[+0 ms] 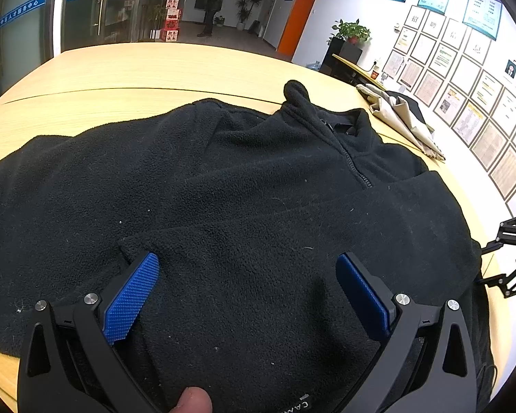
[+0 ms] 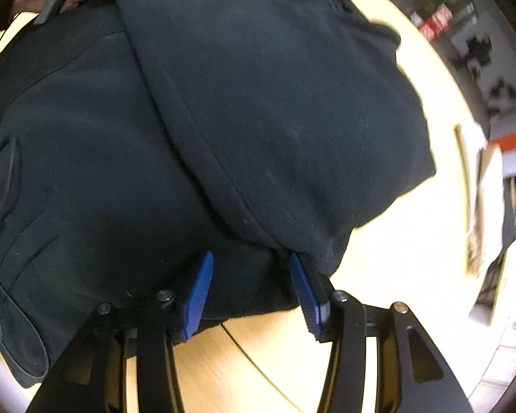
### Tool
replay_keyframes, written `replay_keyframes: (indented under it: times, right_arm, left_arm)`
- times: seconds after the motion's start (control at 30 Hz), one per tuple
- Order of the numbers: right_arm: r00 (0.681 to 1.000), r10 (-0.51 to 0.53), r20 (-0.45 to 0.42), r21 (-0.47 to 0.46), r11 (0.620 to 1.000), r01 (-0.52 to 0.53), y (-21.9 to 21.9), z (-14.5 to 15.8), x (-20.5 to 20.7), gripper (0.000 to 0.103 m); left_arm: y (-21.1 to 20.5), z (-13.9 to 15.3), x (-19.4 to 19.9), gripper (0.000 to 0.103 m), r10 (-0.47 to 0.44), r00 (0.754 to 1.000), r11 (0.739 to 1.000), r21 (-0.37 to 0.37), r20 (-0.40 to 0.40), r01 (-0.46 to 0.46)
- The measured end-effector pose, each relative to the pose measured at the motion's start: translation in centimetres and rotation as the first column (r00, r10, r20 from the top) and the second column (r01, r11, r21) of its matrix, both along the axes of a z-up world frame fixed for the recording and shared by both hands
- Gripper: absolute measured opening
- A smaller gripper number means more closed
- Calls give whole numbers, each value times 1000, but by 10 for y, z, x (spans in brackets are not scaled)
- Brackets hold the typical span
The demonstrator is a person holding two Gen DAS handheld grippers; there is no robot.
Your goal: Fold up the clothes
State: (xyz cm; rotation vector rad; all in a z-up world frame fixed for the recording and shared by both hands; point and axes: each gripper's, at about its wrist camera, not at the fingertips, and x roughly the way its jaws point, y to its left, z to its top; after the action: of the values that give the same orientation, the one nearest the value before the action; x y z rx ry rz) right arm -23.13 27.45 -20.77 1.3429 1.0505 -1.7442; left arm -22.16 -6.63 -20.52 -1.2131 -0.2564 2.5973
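Observation:
A black fleece pullover (image 1: pixel 244 186) with a short zip collar lies spread on the light wood table (image 1: pixel 127 69). One sleeve or side is folded over its body. My left gripper (image 1: pixel 247 275) is open, its blue pads just above the fleece near the hem, holding nothing. In the right wrist view the same fleece (image 2: pixel 244 110) fills the frame, with a folded flap running diagonally. My right gripper (image 2: pixel 251 275) is open at the fleece's edge, with its blue pads apart on either side of the fabric. The right gripper also shows at the left wrist view's right edge (image 1: pixel 509 254).
A beige and black garment (image 1: pixel 402 117) lies at the table's far right. A wall of framed papers (image 1: pixel 464 79) stands behind it. A person (image 1: pixel 212 8) stands in the far corridor. The table's near edge (image 2: pixel 244 361) shows under my right gripper.

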Motion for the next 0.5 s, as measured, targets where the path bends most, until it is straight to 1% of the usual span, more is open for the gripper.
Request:
replay_keyframes:
  times: [0.07, 0.1, 0.13, 0.2, 0.23, 0.27, 0.3, 0.33, 0.37, 0.4, 0.43, 0.47, 0.5]
  right_arm:
    - [1000, 0, 3, -56, 998, 0, -10, 12, -6, 51]
    - [1000, 5, -3, -66, 998, -5, -15, 13, -9, 53]
    - [1000, 9, -15, -56, 998, -10, -19, 11, -12, 54]
    - [1000, -10, -11, 13, 1000, 10, -22, -7, -25, 55]
    - [1000, -25, 11, 37, 999, 25, -22, -16, -30, 56]
    - [999, -42, 35, 58, 998, 40, -21, -25, -34, 58]
    - [998, -51, 44, 59, 997, 48, -23, -24, -38, 61]
    - [997, -58, 49, 55, 997, 55, -26, -21, -41, 61]
    - [996, -64, 55, 51, 997, 62, -28, -18, -44, 61]
    - [997, -58, 50, 33, 998, 56, -32, -13, -44, 59]
    - [998, -43, 38, -2, 999, 43, -37, -5, -44, 59]
    - [999, -47, 16, -38, 998, 47, -43, 4, -49, 61]
    - [998, -56, -6, -74, 996, 55, -49, 13, -56, 66]
  left_arm:
    - [-1, 2, 1, 103, 12, 1000, 1000, 8, -6, -11]
    - [-4, 6, 5, 103, 34, 999, 999, 11, -19, -33]
    - [-5, 9, 8, 103, 48, 998, 999, 10, -33, -48]
    - [-8, 8, 12, 103, 62, 997, 998, -19, -38, -63]
    - [-11, 2, 11, 103, 64, 998, 998, -24, -11, -64]
    - [-13, -2, 10, 103, 65, 998, 998, -24, 11, -65]
    - [-17, -1, 10, 103, 68, 998, 998, 1, 8, -68]
    - [-20, 1, 10, 103, 72, 997, 997, 21, 4, -72]
    - [-23, 4, 11, 103, 81, 997, 997, 15, -6, -81]
    - [-28, 7, 12, 103, 98, 995, 995, -5, -16, -98]
    - [-33, 9, 14, 103, 114, 993, 993, -6, -16, -114]
    - [-42, 10, 16, 103, 134, 991, 991, 12, -11, -134]
    - [-51, 11, 18, 103, 155, 988, 987, 31, -5, -155]
